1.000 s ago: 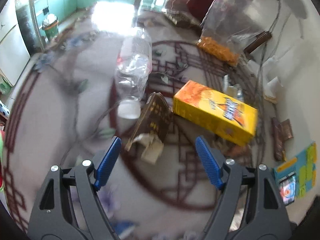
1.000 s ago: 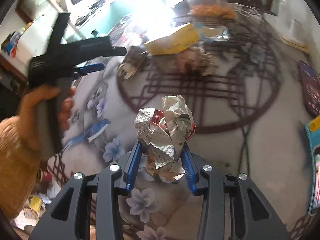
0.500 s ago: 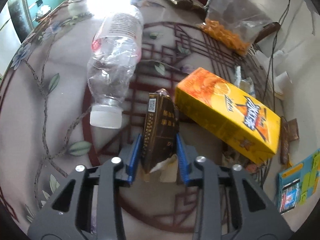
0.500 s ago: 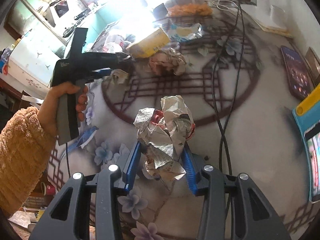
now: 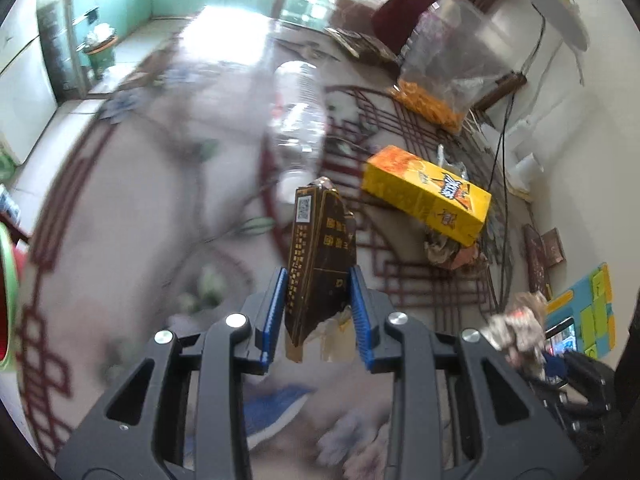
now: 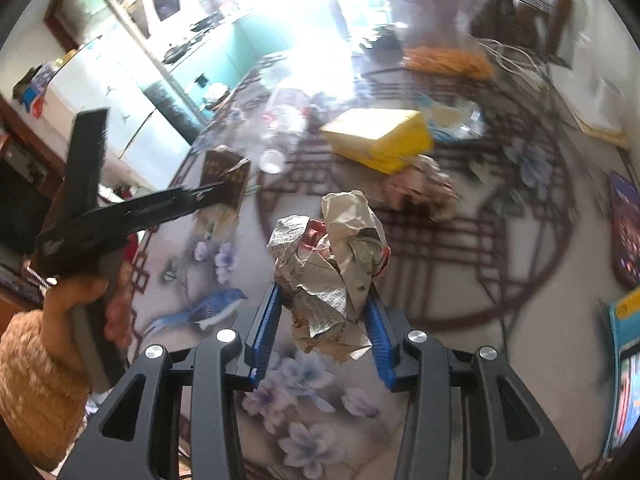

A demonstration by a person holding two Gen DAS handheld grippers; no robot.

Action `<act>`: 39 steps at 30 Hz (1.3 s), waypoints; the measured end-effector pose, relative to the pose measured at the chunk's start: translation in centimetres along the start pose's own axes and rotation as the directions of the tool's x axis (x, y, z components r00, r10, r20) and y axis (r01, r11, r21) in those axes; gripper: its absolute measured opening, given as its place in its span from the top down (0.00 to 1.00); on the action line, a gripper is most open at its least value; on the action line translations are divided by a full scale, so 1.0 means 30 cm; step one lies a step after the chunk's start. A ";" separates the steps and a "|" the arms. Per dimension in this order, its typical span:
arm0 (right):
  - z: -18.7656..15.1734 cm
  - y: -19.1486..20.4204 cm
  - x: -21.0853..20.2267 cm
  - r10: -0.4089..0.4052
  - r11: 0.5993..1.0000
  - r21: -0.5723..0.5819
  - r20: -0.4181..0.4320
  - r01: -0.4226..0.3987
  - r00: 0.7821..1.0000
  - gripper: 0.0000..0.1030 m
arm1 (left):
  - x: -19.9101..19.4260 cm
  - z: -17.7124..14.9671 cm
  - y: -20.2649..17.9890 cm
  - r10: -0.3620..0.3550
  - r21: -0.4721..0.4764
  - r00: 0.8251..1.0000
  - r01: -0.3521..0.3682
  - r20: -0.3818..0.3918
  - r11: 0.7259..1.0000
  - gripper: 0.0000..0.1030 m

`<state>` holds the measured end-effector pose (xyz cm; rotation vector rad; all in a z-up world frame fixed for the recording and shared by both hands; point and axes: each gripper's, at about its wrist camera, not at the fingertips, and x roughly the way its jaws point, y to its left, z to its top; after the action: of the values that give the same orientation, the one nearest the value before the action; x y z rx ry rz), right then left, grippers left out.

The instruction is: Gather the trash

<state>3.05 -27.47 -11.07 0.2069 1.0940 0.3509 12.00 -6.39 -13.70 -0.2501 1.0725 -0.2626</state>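
Left gripper [image 5: 318, 312] clamped on brown carton [image 5: 320, 252], clear of the table [image 5: 120, 240]; right gripper [image 6: 324, 324] pinching crumpled paper ball [image 6: 328, 276]; neither binned; clear bottle [image 5: 298, 120], yellow box [image 5: 426, 196], wrapper scrap [image 5: 444, 250] left mid-table.

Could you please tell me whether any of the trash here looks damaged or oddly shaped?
Yes. The dark carton in the left gripper is squashed, with a torn lower end. The clear bottle lying on the table looks crumpled.

Crumpled paper wad [image 6: 328, 268]; torn brown cardboard carton [image 5: 320, 256]; clear plastic bottle [image 5: 298, 116].
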 end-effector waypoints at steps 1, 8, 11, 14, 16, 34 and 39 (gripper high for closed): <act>0.005 0.012 0.008 0.005 1.000 -0.009 -0.003 -0.005 1.000 0.61 | -0.021 -0.008 0.017 0.005 -0.007 1.000 -0.005 0.005 1.000 0.70; 0.021 0.149 0.073 0.046 0.995 -0.083 -0.029 -0.048 0.999 0.61 | -0.164 -0.060 0.150 0.044 -0.074 0.998 -0.040 0.053 0.996 0.70; 0.025 0.199 0.097 0.057 0.992 -0.106 -0.042 -0.061 0.997 0.61 | -0.197 -0.076 0.190 0.051 -0.096 0.997 -0.044 0.063 0.994 0.70; 0.026 0.244 0.118 0.064 0.989 -0.130 -0.053 -0.070 0.997 0.61 | -0.224 -0.091 0.221 0.056 -0.106 0.996 -0.048 0.070 0.993 0.69; 0.027 0.267 0.130 0.067 0.987 -0.141 -0.058 -0.074 0.996 0.61 | -0.236 -0.099 0.240 0.056 -0.118 0.996 -0.047 0.074 0.992 0.69; 0.028 0.326 0.170 0.072 0.985 -0.153 -0.081 -0.083 0.994 0.61 | -0.257 -0.117 0.318 0.073 -0.154 0.995 -0.062 0.067 0.986 0.69; 0.026 0.328 0.170 0.069 0.985 -0.151 -0.077 -0.080 0.995 0.61 | -0.264 -0.116 0.319 0.078 -0.150 0.994 -0.066 0.074 0.986 0.69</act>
<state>4.12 -16.43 -11.68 0.0983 1.1262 0.5113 6.18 4.98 -11.84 -0.3513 1.0208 -0.1073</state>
